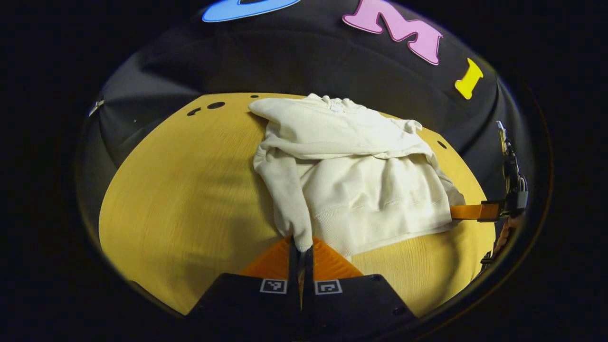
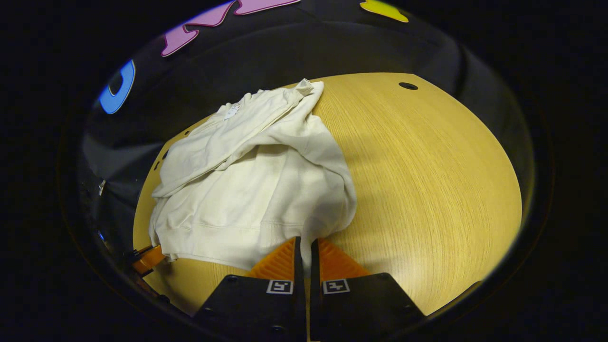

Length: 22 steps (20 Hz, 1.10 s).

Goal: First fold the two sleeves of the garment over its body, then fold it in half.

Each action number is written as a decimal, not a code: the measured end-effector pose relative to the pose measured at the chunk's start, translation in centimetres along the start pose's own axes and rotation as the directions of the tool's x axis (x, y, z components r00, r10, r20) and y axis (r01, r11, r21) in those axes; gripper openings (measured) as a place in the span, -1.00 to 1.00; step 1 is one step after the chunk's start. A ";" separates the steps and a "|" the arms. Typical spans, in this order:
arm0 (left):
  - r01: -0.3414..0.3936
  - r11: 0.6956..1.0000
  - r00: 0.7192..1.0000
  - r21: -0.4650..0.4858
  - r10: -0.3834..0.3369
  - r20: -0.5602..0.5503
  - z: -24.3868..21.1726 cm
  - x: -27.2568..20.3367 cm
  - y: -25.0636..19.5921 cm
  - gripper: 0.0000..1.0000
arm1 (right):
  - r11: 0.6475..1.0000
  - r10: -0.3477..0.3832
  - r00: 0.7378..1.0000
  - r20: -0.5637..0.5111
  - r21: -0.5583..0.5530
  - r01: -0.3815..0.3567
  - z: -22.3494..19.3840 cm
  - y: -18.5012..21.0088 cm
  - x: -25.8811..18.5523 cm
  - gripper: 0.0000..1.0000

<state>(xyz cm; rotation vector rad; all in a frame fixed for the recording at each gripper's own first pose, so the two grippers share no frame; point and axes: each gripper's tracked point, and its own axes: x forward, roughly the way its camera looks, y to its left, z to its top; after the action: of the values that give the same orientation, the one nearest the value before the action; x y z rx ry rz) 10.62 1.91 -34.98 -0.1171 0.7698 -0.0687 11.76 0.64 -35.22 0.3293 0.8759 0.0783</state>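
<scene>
A cream sweatshirt [image 1: 361, 180] lies on the wooden table [image 1: 190, 190], collar at the far side, one sleeve folded across its chest. In the left gripper view my left gripper [image 1: 301, 254] is shut on the cuff of the other sleeve, which runs down the garment's left side to the hem. My right gripper [image 1: 457, 212] reaches in from the right at the hem's other corner. In the right gripper view the sweatshirt [image 2: 256, 190] fills the left half of the table [image 2: 427, 180]. There my right gripper [image 2: 304, 251] is shut on the near hem corner, and my left gripper [image 2: 151, 259] shows at the far hem corner.
Small round cable holes [image 1: 216, 105] mark the table's far corner, and another hole [image 2: 408, 86] sits near its far edge in the right gripper view. Black cloth wall surrounds the table on all sides. Bare wood stretches beside the garment.
</scene>
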 end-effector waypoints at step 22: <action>0.049 0.995 0.956 -0.088 -0.022 0.293 21.4 -2.5 0.1 -0.88 | 0.980 0.142 0.961 0.238 -0.171 -0.102 18.3 7.8 0.8 -0.85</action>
<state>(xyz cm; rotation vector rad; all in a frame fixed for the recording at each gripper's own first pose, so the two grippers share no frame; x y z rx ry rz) 23.80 3.99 -18.05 -0.2257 0.4753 -0.0478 26.80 3.65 -22.54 0.2388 0.5949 0.2156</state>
